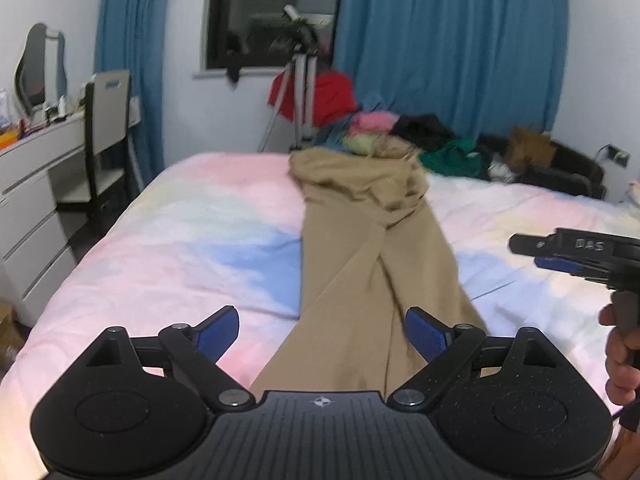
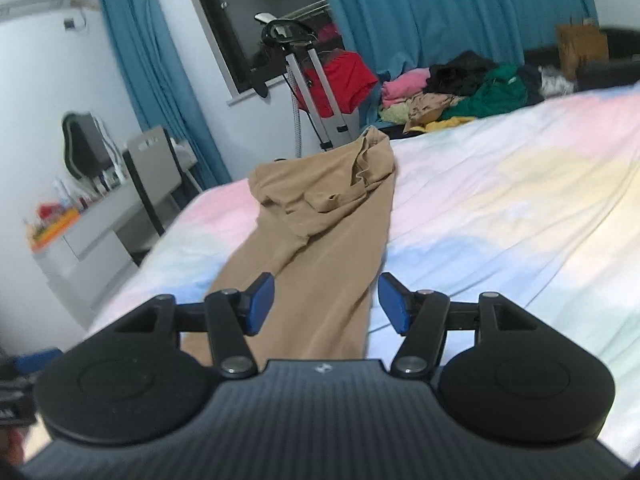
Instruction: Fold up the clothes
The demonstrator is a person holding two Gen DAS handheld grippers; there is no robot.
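Two grippers, one garment in play. Left gripper (image 1: 322,334) at bottom centre of its view, jaws spread wide, nothing pinched; the fabric just passes under the gap. Right gripper (image 2: 326,302) bottom centre of its own view, jaws partly apart and empty, cloth below them. It also shows at the right edge of the left view, held by a hand (image 1: 620,354). One pair of tan trousers (image 1: 360,264) lies lengthwise up the middle of the bed (image 1: 180,240), legs toward the cameras and overlapping, waist end bunched and wrinkled at the far edge. Pastel pink, blue and yellow sheet, lightly creased. Beyond the far edge, upper centre: one tripod (image 1: 300,92), one red cloth (image 1: 332,98) behind it, one mixed clothes pile (image 1: 420,136) to the right. Left side: one chair (image 1: 104,136), one white dresser (image 1: 36,200). Blue curtains (image 1: 452,40) flank a dark window (image 1: 272,12).
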